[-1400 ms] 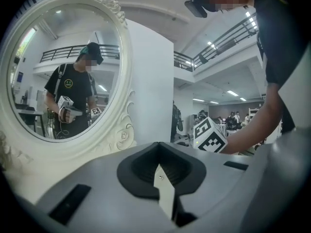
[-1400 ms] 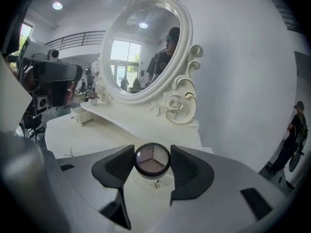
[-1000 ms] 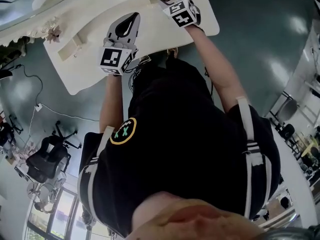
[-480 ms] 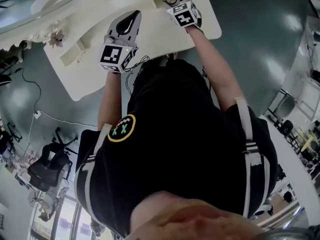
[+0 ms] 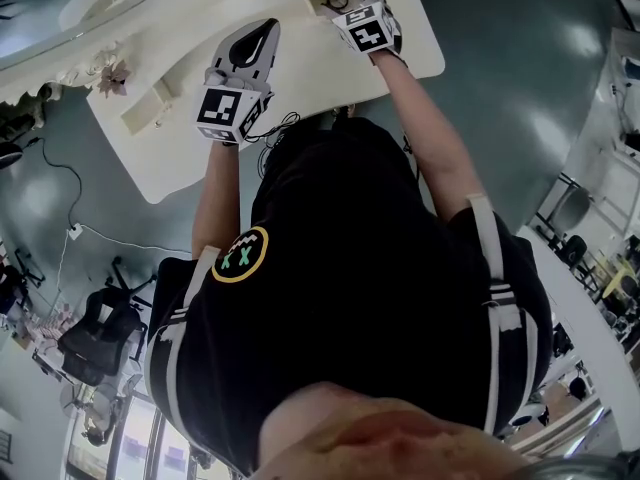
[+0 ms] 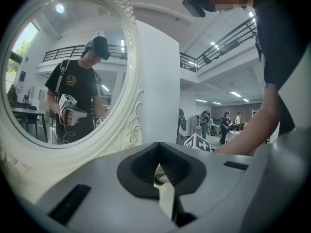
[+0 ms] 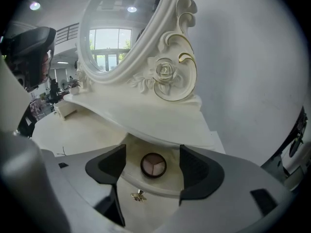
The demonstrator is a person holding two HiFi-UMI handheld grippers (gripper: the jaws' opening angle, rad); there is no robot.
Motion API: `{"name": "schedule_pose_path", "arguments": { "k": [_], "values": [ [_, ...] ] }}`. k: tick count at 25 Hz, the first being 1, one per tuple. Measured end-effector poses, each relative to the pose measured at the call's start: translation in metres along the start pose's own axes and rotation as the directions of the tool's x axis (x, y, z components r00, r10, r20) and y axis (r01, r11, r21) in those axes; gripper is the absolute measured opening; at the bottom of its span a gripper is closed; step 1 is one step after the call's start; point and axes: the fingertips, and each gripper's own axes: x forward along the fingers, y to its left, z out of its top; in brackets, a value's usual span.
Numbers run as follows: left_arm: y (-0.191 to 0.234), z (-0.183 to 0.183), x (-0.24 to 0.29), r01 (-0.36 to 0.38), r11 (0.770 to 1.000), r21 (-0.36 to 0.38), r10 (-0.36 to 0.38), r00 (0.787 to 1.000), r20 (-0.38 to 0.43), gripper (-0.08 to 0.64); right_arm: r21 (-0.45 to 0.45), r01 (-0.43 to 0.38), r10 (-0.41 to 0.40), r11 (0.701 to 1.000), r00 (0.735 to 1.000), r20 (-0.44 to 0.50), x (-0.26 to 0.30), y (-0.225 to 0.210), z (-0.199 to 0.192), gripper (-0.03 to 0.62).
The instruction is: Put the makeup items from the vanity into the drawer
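Brown-rimmed round compact (image 7: 153, 165) lies flat, pans up, in the drawer (image 7: 163, 188) between just-opened right tongs (image 7: 152, 162); left tongs (image 6: 158, 168) closed, empty.

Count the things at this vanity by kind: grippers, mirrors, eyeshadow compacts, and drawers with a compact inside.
Grippers: 2, the left gripper shut, and the right gripper, whose jaws have just been opening and stand clear of the compact between them
Mirrors: 1, the oval mirror
Eyeshadow compacts: 1, the eyeshadow compact
Drawers with a compact inside: 1, the open drawer
Total: 5
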Motion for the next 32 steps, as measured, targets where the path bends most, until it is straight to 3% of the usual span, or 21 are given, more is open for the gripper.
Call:
{"name": "schedule_pose_path", "arguments": {
  "k": [5, 13, 21, 27, 32],
  "values": [
    [-0.001, 0.001, 0.002, 0.007, 1.0, 0.01, -0.007, 1.0, -0.001, 0.018, -0.007, 0.015, -0.015, 1.0, 0.999, 0.035, -0.01, -0.003, 0.01, 0.376],
    [0.0, 0.012, 0.004, -0.004, 0.999, 0.043, 0.003, 1.0, 0.015, 0.018, -0.043, 0.016, -0.007, 0.999, 0.979, 0.205, -0.063, 0.005, 0.06, 0.376],
    [0.007, 0.02, -0.024, -0.133, 0.989, 0.07, 0.132, 0.991, 0.024, 0.018, -0.159, -0.11, 0.161, 0.981, 0.918, 0.361, -0.102, 0.062, 0.108, 0.374],
    [0.009, 0.006, -0.076, -0.262, 0.963, 0.066, 0.264, 0.964, -0.031, 0.018, -0.283, -0.207, 0.308, 0.936, 0.871, 0.383, -0.113, 0.123, 0.111, 0.371],
    [0.013, -0.001, -0.126, -0.343, 0.937, 0.064, 0.346, 0.938, -0.032, 0.018, -0.311, -0.258, 0.368, 0.915, 0.849, 0.378, -0.115, 0.167, 0.11, 0.371]
  ]
}}
